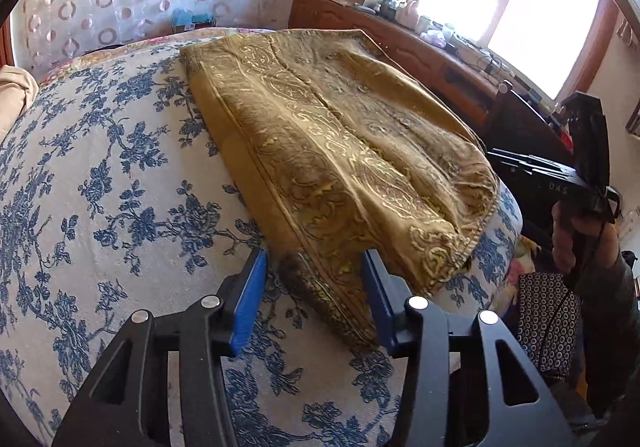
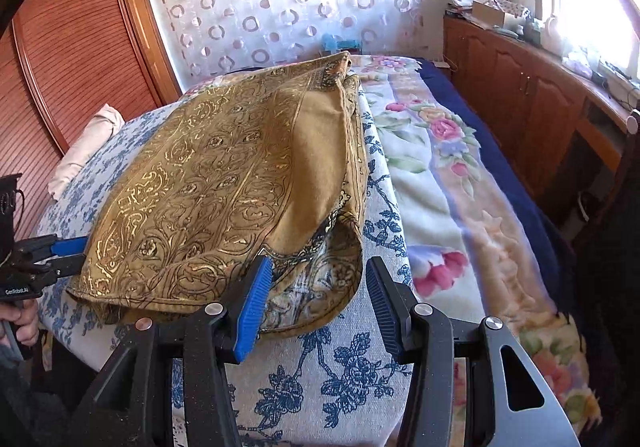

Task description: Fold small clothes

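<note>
Straddling gold cloth (image 1: pixel 340 151) edge, fingers (image 1: pixel 250 299) half-open.

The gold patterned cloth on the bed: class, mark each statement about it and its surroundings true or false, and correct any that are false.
1. The gold cloth lies on a sheet printed with blue flowers. True.
2. The left gripper has a corner of the cloth between its fingers. True.
3. The cloth is spread out in a single flat layer. False: it is folded over, with the plain underside showing in the right wrist view.
4. The right gripper is far from the cloth, above the wooden cabinet. False: it is at the cloth's near edge.
5. The gripper pads are red. False: they are blue.
</note>
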`<state>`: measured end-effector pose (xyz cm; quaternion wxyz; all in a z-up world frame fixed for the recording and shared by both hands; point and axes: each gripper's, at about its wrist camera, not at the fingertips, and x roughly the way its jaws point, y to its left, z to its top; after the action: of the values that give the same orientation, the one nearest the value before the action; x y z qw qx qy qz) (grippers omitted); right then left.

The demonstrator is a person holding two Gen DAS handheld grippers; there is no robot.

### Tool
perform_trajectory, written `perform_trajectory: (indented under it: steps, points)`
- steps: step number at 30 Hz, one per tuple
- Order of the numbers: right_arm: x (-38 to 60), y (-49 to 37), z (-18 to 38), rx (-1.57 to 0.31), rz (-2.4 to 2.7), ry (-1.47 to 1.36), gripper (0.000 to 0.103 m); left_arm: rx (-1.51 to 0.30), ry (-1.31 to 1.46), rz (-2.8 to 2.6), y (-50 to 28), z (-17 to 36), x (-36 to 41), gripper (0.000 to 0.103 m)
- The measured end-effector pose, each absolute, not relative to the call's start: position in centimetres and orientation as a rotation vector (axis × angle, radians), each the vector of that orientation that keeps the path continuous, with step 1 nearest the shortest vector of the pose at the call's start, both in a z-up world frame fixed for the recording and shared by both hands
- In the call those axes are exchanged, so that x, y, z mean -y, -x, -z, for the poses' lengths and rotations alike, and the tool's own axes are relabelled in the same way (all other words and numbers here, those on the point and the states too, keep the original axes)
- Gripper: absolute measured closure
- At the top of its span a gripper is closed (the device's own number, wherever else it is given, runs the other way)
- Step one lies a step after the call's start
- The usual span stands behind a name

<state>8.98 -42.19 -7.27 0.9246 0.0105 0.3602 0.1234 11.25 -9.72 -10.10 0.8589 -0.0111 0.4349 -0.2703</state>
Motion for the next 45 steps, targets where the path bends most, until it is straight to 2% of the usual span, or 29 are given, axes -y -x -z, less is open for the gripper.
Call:
perform_trajectory:
  steps: [2,5,7,10,17,23,40,42,44,45]
  points:
    - [42.1,-8.8,7.1,-0.732,-0.253,-0.014,0.052,-0.915,0.028,0.571,-10.9,10.1,9.7,0.055]
    - [41.6,-8.2,6.6,-0.712,-0.263,-0.003,0.052,-0.920,0.030,0.584,-10.0,10.2,9.9,0.068]
    - [41.2,-7.6,6.3,-0.694,-0.280,0.006,0.052,-0.926,0.036,0.604,-9.8,10.2,10.1,0.083]
    - [40.5,-6.8,5.8,-0.671,-0.302,0.024,0.052,-0.894,0.049,0.627,-9.6,9.2,10.1,0.095]
    - [38.6,-4.4,4.7,-0.606,-0.398,0.075,0.039,-0.768,0.071,0.695,-10.3,3.6,10.8,0.096]
    - [36.7,-3.0,4.9,-0.577,-0.483,0.171,0.032,-0.701,0.052,0.730,-12.5,-0.1,12.9,0.097]
    - [35.6,-9.4,8.3,-0.680,-0.422,0.360,0.032,-0.668,0.136,0.734,-17.9,-2.2,13.0,0.097]
    - [36.0,-10.0,7.7,-0.667,-0.402,0.360,0.036,-0.661,0.154,0.722,-18.6,-2.3,12.2,0.097]
    - [36.6,-11.0,6.6,-0.642,-0.414,0.338,0.050,-0.659,0.165,0.708,-19.4,-2.3,11.5,0.097]
    - [36.9,-11.6,5.7,-0.625,-0.423,0.327,0.054,-0.658,0.175,0.701,-19.8,-2.2,11.0,0.097]
